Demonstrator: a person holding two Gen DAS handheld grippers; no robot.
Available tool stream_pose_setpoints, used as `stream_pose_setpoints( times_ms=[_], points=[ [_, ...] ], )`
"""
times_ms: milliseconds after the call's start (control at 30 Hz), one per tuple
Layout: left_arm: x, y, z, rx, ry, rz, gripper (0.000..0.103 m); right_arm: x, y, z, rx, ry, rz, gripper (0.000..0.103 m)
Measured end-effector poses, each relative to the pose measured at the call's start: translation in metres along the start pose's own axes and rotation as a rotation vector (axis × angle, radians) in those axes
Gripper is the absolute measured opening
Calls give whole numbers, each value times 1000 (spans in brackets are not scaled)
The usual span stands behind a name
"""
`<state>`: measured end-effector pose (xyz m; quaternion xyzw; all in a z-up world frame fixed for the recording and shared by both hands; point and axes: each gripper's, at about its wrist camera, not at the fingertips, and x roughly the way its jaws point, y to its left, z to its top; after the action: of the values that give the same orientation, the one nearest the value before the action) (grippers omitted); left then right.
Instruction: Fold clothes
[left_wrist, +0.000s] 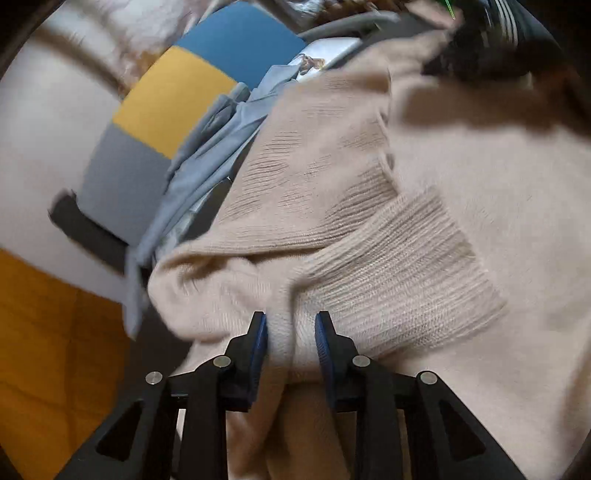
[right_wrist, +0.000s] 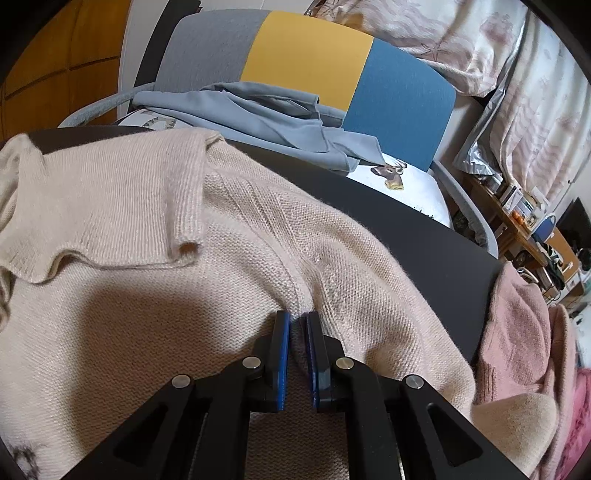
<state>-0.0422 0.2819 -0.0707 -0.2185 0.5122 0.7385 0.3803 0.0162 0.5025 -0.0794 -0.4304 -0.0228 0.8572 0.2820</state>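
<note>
A beige knit sweater (right_wrist: 110, 332) lies spread over a dark table (right_wrist: 424, 236). My right gripper (right_wrist: 297, 319) is shut on a ridge of the sweater's knit near the table's middle. In the left wrist view, which is blurred and tilted, my left gripper (left_wrist: 291, 319) is shut on a thick bunch of the same beige sweater (left_wrist: 424, 166). A ribbed cuff (left_wrist: 399, 266) lies folded just ahead of the left fingers. A sleeve with a ribbed cuff (right_wrist: 122, 206) rests across the sweater's upper left in the right wrist view.
Behind the table stands a chair (right_wrist: 314, 55) with a grey, yellow and blue back, carrying a grey-blue garment (right_wrist: 258, 118) and a white cushion (right_wrist: 406, 184). A pink garment (right_wrist: 517, 332) lies at the table's right end. Shelves with clutter (right_wrist: 528, 221) stand at the far right.
</note>
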Motion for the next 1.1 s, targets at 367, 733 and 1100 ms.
stream_pose_setpoints(
  times_ms=[367, 733, 1100],
  points=[
    [-42, 117, -72, -726, -153, -50, 3, 1, -3, 0, 22, -1, 21, 10],
    [-4, 195, -204, -1171, 6, 95, 3, -1, 0, 0, 2, 1, -4, 10],
    [22, 205, -275, -1230, 60, 144, 4, 0, 8, 1, -42, 6, -54, 10]
  ],
)
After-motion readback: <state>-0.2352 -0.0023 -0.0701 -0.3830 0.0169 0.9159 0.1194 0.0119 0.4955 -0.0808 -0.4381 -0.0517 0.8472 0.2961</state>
